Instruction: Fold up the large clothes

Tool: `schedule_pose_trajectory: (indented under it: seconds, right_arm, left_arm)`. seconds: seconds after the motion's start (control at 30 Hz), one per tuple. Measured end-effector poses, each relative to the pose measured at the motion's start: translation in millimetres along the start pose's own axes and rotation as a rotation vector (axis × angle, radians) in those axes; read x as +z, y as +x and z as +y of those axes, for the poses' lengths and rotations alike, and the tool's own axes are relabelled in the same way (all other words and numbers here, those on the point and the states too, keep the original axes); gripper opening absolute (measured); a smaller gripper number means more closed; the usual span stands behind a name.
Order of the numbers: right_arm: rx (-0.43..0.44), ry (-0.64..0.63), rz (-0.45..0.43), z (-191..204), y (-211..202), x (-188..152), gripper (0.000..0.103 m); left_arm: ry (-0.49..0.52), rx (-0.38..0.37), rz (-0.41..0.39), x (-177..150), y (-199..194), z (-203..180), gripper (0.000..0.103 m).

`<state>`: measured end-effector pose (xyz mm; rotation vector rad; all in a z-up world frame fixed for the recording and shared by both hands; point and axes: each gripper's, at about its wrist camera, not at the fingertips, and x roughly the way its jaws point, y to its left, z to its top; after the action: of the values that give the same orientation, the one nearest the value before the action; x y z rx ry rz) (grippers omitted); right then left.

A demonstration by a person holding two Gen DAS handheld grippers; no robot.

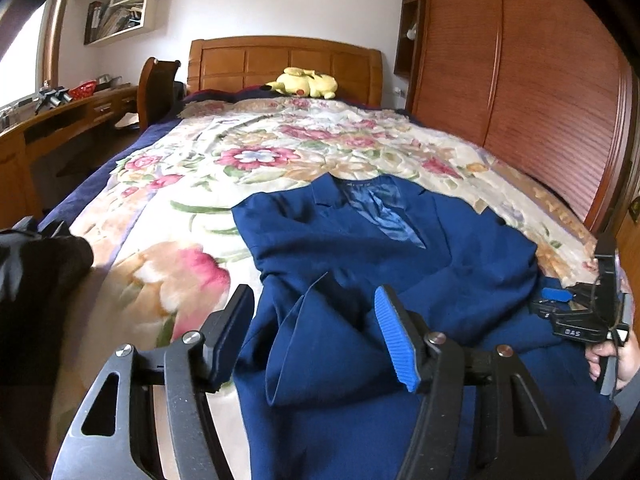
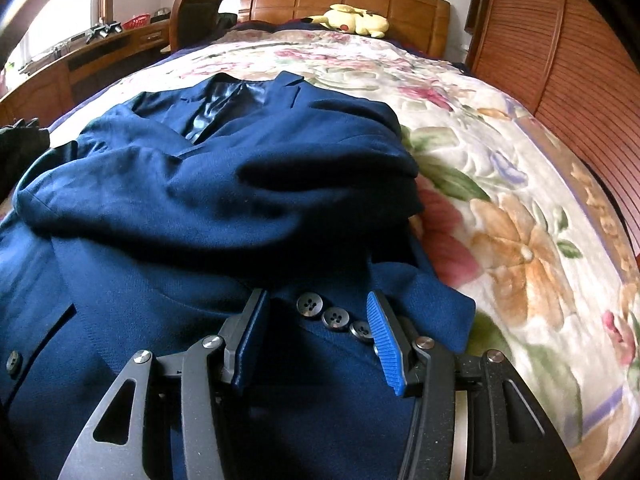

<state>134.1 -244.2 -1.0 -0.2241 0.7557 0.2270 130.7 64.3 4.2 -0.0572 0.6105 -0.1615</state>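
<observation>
A dark blue suit jacket (image 1: 360,248) lies face up on the floral blanket (image 1: 180,208), collar toward the headboard, with a sleeve folded across its chest (image 2: 240,184). My left gripper (image 1: 312,300) hovers open over the jacket's lower left part, where a fold of cloth lies under the gap between its fingers. My right gripper (image 2: 316,304) is open just above the sleeve cuff with its three dark buttons (image 2: 334,314); the cuff runs between the pads, which do not pinch it. From the left wrist view the right gripper (image 1: 548,300) sits at the jacket's right edge, held by a hand (image 1: 608,360).
A yellow plush toy (image 1: 306,82) lies by the wooden headboard (image 1: 280,60). A brown slatted wardrobe (image 1: 540,100) runs along the bed's right side. A desk (image 1: 60,120) and chair (image 1: 158,88) stand to the left. A dark garment (image 1: 40,280) lies at the bed's left edge.
</observation>
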Motion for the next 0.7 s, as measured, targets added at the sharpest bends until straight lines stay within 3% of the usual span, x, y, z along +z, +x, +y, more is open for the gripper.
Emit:
schedule_pose_trajectory:
  seconds: [0.2, 0.3, 0.37, 0.53, 0.7]
  right_arm:
    - [-0.004, 0.003, -0.014, -8.4, -6.1, -10.5, 0.052]
    - [0.002, 0.009, -0.019, -9.0, -7.4, -11.8, 0.052]
    - [0.006, 0.013, -0.021, -9.9, -7.8, -12.8, 0.052]
    - [0.012, 0.02, -0.023, -10.3, -9.3, -13.1, 0.053]
    - [0.02, 0.033, -0.027, -11.0, -10.2, -13.6, 0.053]
  left_arm:
    - [-0.011, 0.037, 0.094, -1.8, 32.8, -2.3, 0.064]
    - [-0.005, 0.045, 0.127, -5.3, 42.6, -5.9, 0.059]
    - [-0.003, 0.036, 0.148, -7.8, 47.8, -7.9, 0.051]
    - [0.014, 0.004, 0.19, -15.4, 52.6, -13.3, 0.018]
    - [0.029, -0.035, 0.124, -20.2, 18.9, -24.9, 0.011]
